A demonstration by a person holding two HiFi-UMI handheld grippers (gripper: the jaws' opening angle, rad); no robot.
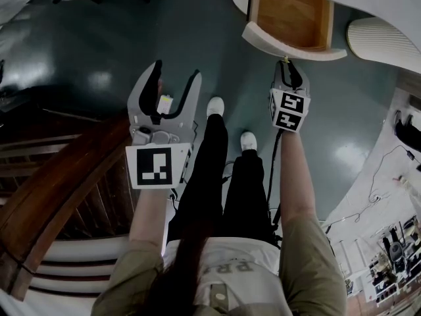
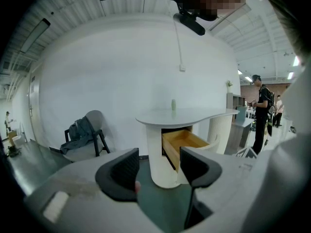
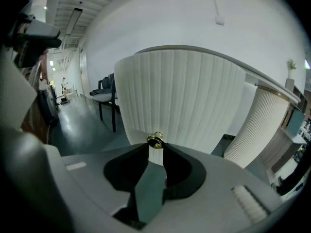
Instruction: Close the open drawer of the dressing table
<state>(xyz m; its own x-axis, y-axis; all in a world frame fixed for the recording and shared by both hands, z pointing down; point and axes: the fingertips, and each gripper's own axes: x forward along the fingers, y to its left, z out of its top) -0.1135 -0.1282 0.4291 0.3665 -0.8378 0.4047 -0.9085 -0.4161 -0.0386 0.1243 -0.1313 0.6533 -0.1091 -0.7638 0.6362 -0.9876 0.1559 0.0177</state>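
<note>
The dressing table's drawer (image 1: 289, 17) stands pulled out, its wooden inside showing behind a white ribbed front (image 3: 180, 101). A small gold knob (image 3: 155, 140) sits on that front. My right gripper (image 3: 155, 145) is at the knob, its two black tips closed on either side of it; in the head view this gripper (image 1: 287, 70) touches the drawer front's near edge. My left gripper (image 1: 172, 85) hangs open well short of the table, with nothing between its fingers. From the left gripper view the white table (image 2: 181, 116) and open drawer (image 2: 185, 141) stand ahead.
A dark wooden rail (image 1: 59, 176) runs along the left. A white ribbed stool (image 1: 385, 41) stands right of the drawer. Cables (image 1: 375, 189) lie on the floor at right. A chair with clothes (image 2: 85, 132) is left of the table; a person (image 2: 262, 111) stands far right.
</note>
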